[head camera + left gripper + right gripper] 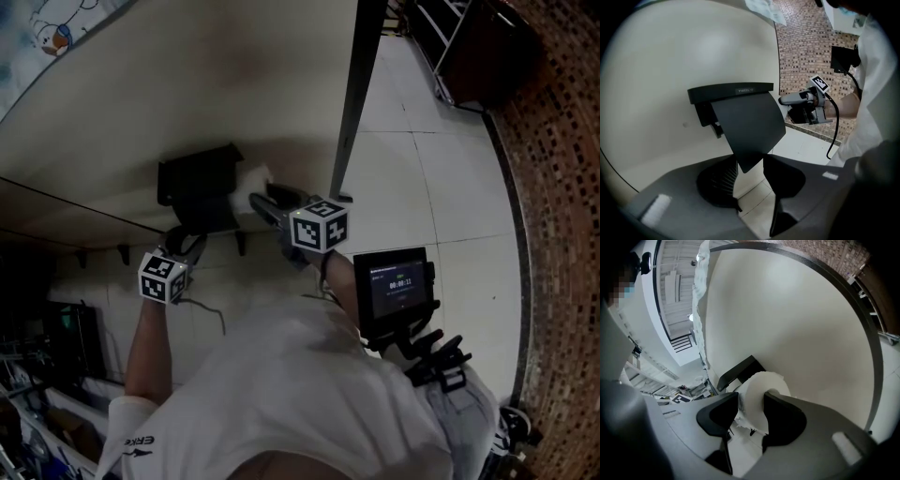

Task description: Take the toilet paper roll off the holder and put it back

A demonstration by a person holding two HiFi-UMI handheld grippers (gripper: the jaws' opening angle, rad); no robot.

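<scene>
Toilet paper roll (765, 380) in right gripper (751, 401) jaws, left gripper (751, 165) jaws apart

White toilet paper roll (757, 390), black holder (747, 124), cream wall (670, 61), brown speckled mosaic wall (801, 51), pale tiled floor (422, 187)

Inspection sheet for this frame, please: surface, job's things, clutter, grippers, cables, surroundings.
Surface: cream wall, with the holder mounted on it.
Job's things: black holder, its flap tilted outward; toilet paper roll off the holder, held just beside it.
Clutter: nothing seen.
Grippers: left gripper has its jaws apart with the flap's lower corner between them; right gripper is clamped on the roll, one jaw in the core.
Cables: black cable hanging from the right gripper.
Surroundings: white tiled floor, mosaic wall, black pole.
</scene>
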